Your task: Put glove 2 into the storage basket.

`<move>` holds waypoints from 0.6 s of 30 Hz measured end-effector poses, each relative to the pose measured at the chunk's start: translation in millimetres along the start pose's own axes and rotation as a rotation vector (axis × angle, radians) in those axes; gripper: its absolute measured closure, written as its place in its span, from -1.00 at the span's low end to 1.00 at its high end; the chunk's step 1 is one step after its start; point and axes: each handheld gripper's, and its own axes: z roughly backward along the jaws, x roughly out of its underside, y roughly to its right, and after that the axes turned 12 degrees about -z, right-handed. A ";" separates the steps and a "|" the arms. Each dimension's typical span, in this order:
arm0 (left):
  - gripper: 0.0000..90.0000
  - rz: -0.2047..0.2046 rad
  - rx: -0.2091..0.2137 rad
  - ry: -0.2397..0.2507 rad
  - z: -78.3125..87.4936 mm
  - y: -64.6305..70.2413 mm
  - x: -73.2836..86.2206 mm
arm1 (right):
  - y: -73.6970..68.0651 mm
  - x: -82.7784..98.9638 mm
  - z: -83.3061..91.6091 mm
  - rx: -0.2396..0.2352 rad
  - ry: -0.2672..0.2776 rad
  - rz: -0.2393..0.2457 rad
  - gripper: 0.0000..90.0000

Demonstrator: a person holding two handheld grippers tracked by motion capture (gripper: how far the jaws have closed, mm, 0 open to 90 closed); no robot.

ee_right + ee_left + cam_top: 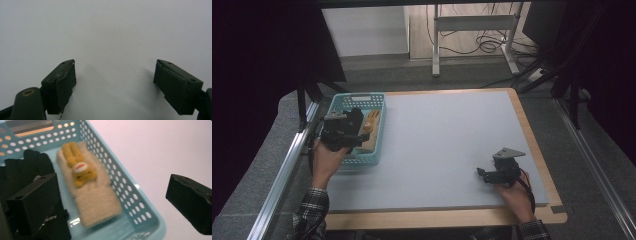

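Cream knitted glove (93,195) with a small yellow plush animal (78,168) sewn on its back lies flat in the light blue perforated basket (130,195), along the basket's right-hand wall as the left gripper view shows it. A black glove (27,167) lies beside it, toward the opposite wall. In the high view the basket (377,127) sits at the left edge of the grey tabletop (447,140), its near wall by the person's left hand (328,162).

The left tool (357,131) hovers over the basket with its jaws spread wide and nothing between them: in its own view one jaw hangs over the black glove inside the basket, the other stands outside the basket wall above bare tabletop, so the wall and the cream glove lie in the gap. Whether either jaw touches anything cannot be told.

The right tool (484,175) is low near the front right corner of the tabletop, held by the right hand (514,192), well apart from the basket. Its jaws are also wide open and empty over plain grey surface. A broad bare stretch of tabletop lies between the two tools, and a wooden border (532,135) frames the mat on the right and front.
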 end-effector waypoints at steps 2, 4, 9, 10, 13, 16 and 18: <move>-1.00 -0.013 0.007 0.005 -0.6 5.4 -0.5 | 0.0 0.0 0.0 0.000 0.000 0.000 -0.61; -1.00 -0.024 0.016 0.011 -1.2 10.9 -1.3 | 0.0 0.0 0.0 0.000 0.000 0.000 -0.61; -1.00 -0.049 0.046 0.033 -2.9 26.2 -3.5 | 0.0 0.0 0.0 0.000 0.000 0.000 -0.61; -1.00 -0.060 0.052 0.037 -3.4 29.3 -3.8 | 0.0 0.0 0.0 0.000 0.000 0.000 -0.61; -1.00 -0.082 0.068 0.043 -5.4 40.6 -4.6 | 0.0 0.0 0.0 0.000 0.000 0.000 -0.61; -1.00 -0.109 0.083 0.053 -7.5 53.0 -5.3 | 0.0 0.0 0.0 0.000 0.000 0.000 -0.61; -1.00 -0.121 0.096 0.062 -9.2 61.2 -5.5 | 0.0 0.0 0.0 0.000 0.000 0.001 -0.61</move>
